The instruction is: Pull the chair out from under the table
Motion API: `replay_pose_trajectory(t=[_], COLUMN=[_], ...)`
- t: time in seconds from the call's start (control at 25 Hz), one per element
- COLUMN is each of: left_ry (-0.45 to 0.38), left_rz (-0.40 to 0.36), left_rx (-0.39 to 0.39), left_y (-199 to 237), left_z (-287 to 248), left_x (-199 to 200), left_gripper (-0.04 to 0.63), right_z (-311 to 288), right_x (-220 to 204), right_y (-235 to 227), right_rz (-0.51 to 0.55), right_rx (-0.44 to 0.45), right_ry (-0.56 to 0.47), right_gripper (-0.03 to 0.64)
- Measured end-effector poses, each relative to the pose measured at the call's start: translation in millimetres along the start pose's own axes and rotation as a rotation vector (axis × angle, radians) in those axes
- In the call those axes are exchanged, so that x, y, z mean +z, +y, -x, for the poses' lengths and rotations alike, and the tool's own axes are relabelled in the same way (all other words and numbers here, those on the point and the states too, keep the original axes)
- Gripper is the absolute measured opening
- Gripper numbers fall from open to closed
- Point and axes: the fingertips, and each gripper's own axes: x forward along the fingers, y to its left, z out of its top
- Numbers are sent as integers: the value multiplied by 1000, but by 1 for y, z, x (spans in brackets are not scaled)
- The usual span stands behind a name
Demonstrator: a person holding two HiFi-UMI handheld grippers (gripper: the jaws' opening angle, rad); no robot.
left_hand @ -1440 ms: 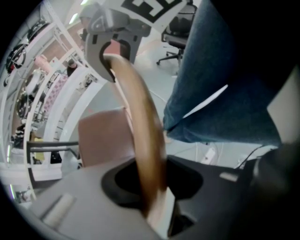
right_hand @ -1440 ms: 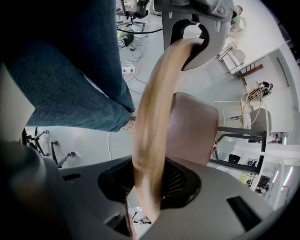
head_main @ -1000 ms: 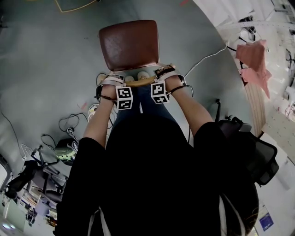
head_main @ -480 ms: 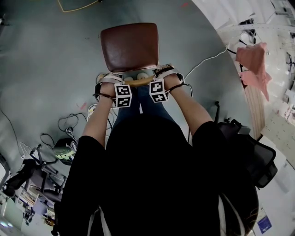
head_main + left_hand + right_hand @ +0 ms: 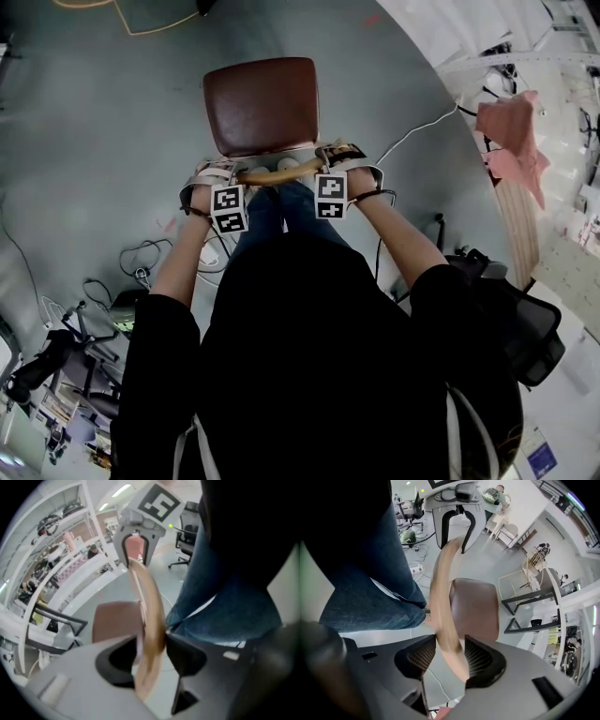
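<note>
Far left in the head view there's a tangle of cables [image 5: 141, 258] on the grey floor [image 5: 94, 112].

Next comes the left gripper [image 5: 214, 173], pointing steeply down over the left end of the chair's wooden top rail [image 5: 278, 172]. In the left gripper view its jaws are opening. The rail still runs between them, brushing the right-hand one with a visible gap on the other side, so it isn't really clamped.

The chair [image 5: 262, 103] itself sits dead centre on open floor. Its brown seat [image 5: 115, 620] faces away from the person and its back is right up against their jeans [image 5: 370, 583].

Then the right gripper [image 5: 342, 155] sits over the rail's right end, also aimed down. Same story in the right gripper view: the jaws are opening and the rail passes between them. There's daylight next to the left pad and it's close against the right pad, but I can't tell if it's actually touching there.

Further right a pink cloth [image 5: 511, 131] hangs by the shelving. A black office chair [image 5: 525, 328] is parked at the lower right, well apart from the brown one.
</note>
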Motion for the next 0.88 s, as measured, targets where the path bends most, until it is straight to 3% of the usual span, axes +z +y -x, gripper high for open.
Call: replay_pose_trajectory(t=[0.12,0.28,0.32,0.6,0.68,0.88], left_ry=[-45,-104,-122,-298,-371,-658], left_rz=[68,130,156,429,524,784], left_rx=[31,150,183,397,474,625], left_y=[7,31,40,105,122,161], left_z=[21,55,64,147,178,257], left_x=[7,16,19,40,44,57], left_gripper=[190,55,36,8,8,8], right_z=[18,48,57,150,180,252], right_x=[-8,-14,-13,-2,1,6], right_y=[-5,-35,-45,-129,-147,-190], right_rz=[-87,-238,-280,-584,-647,-766], right_rx=[12,-60,-80,-344,-424,-600], right_ry=[-35,-93,-115,-313,-381,-538], right_gripper=[184,40,33,21,21,21])
